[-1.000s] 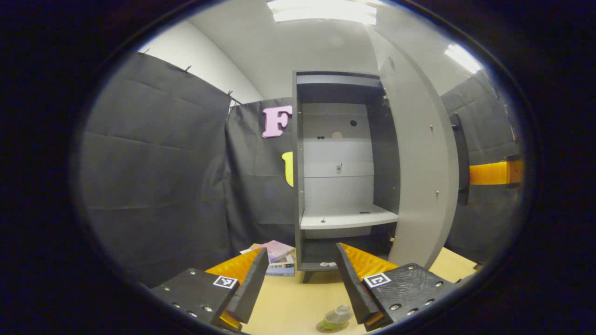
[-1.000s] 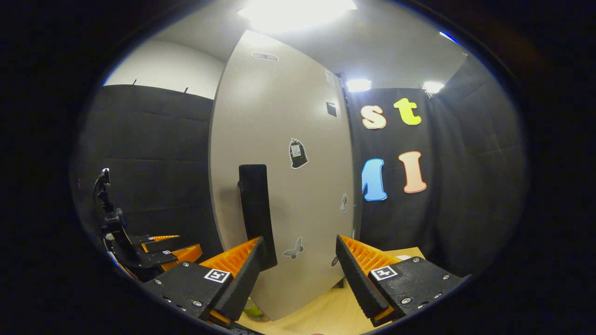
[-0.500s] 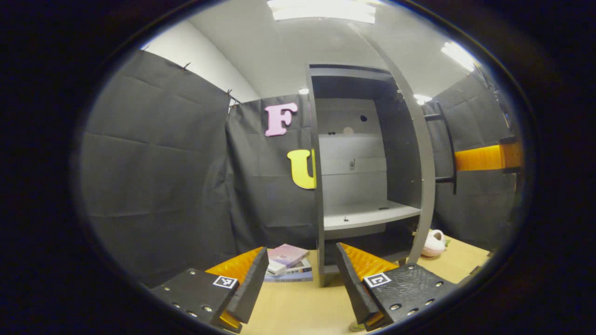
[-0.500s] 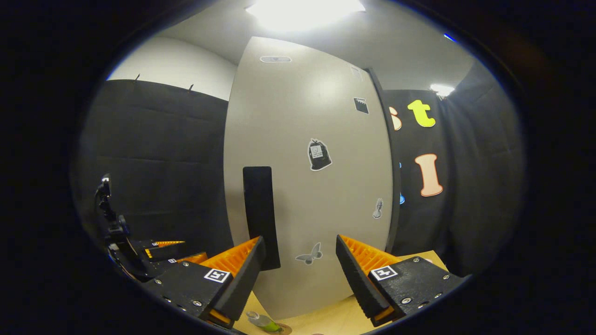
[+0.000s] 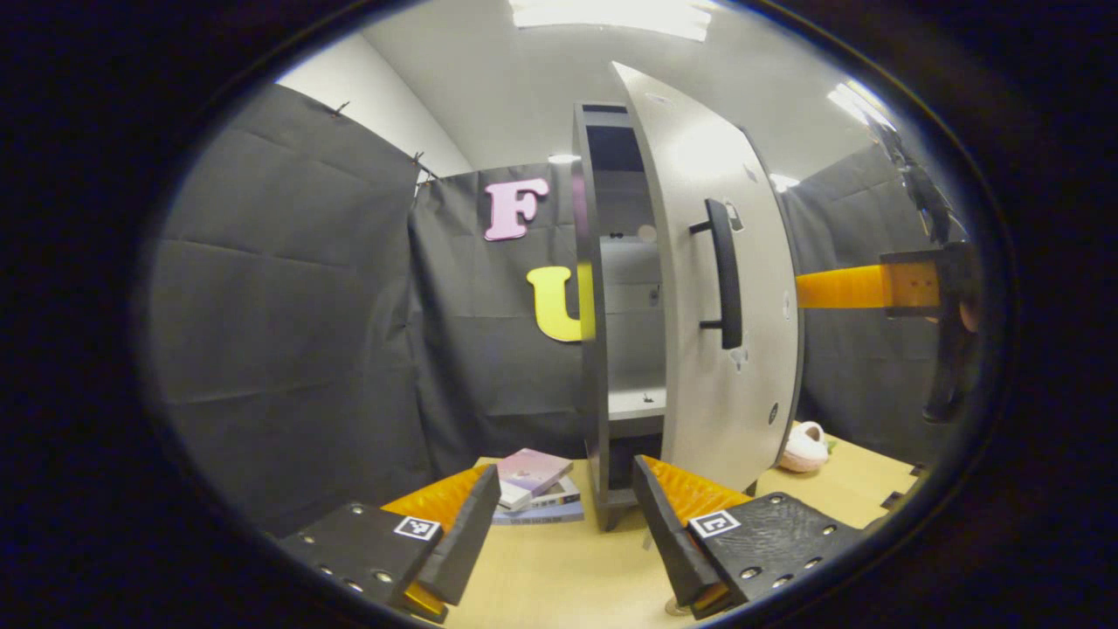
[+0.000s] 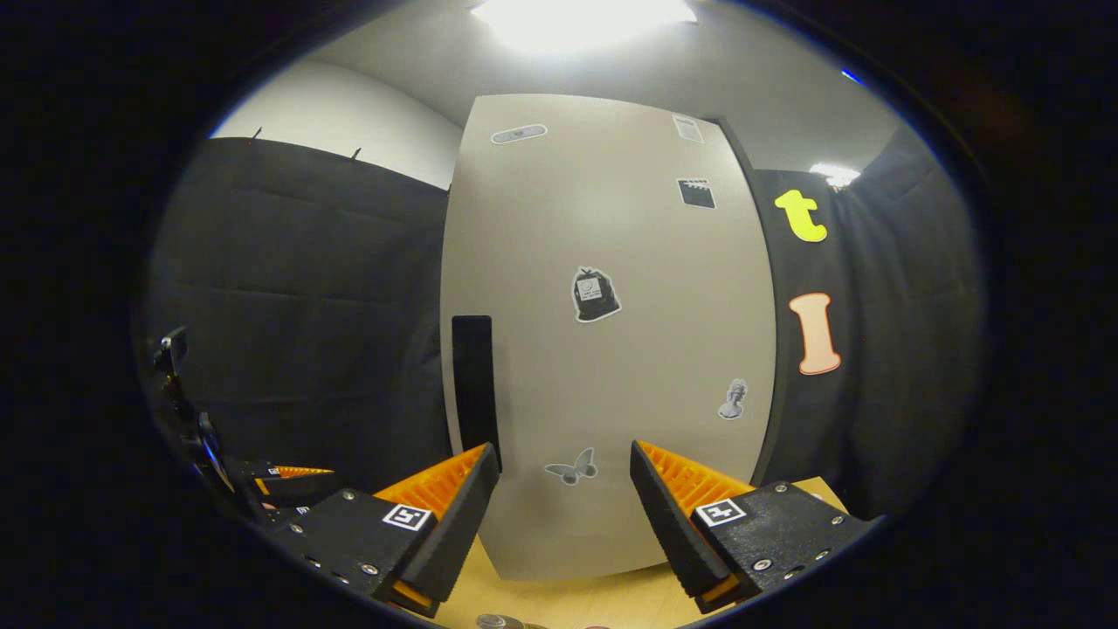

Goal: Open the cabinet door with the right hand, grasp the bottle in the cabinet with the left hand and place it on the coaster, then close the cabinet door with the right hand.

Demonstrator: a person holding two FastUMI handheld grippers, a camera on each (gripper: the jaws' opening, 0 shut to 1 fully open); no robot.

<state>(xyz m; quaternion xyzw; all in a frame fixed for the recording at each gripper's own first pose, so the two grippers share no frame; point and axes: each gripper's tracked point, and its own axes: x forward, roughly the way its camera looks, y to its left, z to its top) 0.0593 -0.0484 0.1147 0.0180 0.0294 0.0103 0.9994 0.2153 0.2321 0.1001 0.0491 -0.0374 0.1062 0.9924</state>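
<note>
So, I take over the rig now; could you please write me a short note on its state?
Left gripper: open, empty, over the table.
Right gripper: open, empty, facing the outer face of the cabinet door, beside its handle.
Door: partly open. The part of the shelf seen through the gap is bare, so the picking seems done.
Left to do: push the door fully shut.

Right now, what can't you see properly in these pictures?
- Inside the cabinet, left gripper view: the half-shut cabinet door covers most of the shelves.
- Whether the right gripper touches the door, right gripper view: the contact cannot be made out.
- The bottle, right gripper view: just a sliver, cut off by the bottom edge.
- The pink thing past the door, left gripper view: too small to name.
</note>
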